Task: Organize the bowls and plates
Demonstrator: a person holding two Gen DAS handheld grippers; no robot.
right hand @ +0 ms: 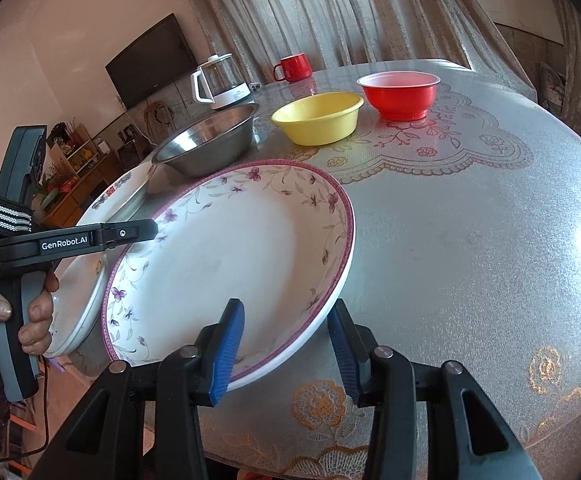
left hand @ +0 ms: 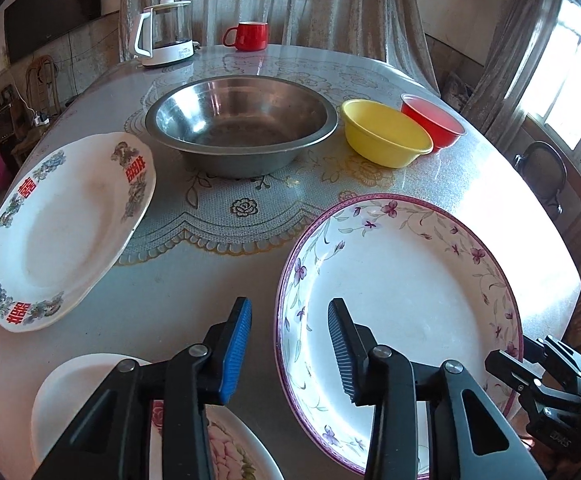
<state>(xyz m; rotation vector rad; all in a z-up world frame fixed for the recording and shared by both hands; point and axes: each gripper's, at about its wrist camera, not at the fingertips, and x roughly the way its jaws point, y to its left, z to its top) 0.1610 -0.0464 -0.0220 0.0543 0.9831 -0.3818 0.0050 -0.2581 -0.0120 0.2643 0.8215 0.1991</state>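
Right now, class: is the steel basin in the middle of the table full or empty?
Empty. The left wrist view looks straight into the steel basin and shows only its bare, shiny metal bottom and walls, with nothing inside.

L claw (left hand: 288, 336) was held w/ jaws spread apart, nothing between them. R claw (right hand: 286, 340) likewise gaped wide, pointing fwd. A bare hand (right hand: 18, 320) gripped the L claw's handle, fingers wrapped round it.
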